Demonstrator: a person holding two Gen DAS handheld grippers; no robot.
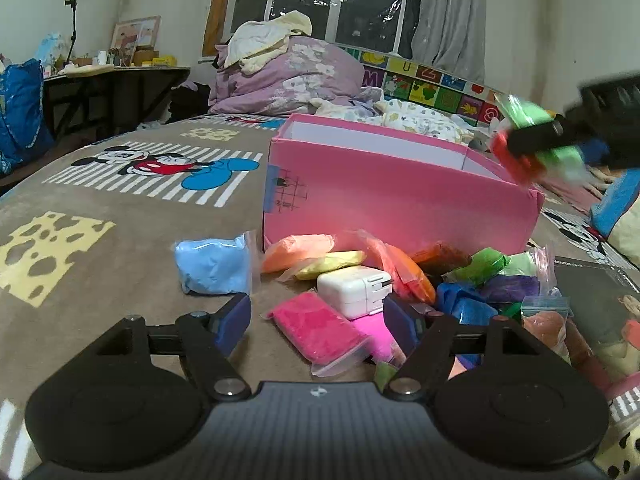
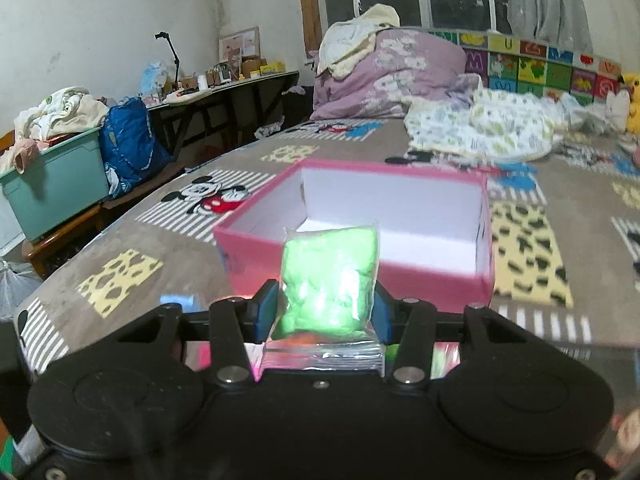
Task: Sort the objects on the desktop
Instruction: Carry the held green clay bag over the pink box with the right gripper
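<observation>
A pink box (image 1: 400,196) with a white inside stands open on the Mickey Mouse blanket; it also shows in the right wrist view (image 2: 360,272). My right gripper (image 2: 324,312) is shut on a light green clay bag (image 2: 330,280) and holds it just before the box's near wall; it shows blurred in the left wrist view (image 1: 532,148) above the box's right corner. My left gripper (image 1: 318,320) is open low over a pile of clay bags, with a hot pink bag (image 1: 318,330) and a white charger (image 1: 356,290) between its fingers.
A light blue bag (image 1: 214,266), orange (image 1: 298,252), yellow (image 1: 332,264), dark blue (image 1: 464,306) and purple (image 1: 512,286) bags lie before the box. A book (image 1: 600,312) lies at the right. A quilt pile (image 2: 384,76) and baby clothes (image 2: 500,128) lie behind the box.
</observation>
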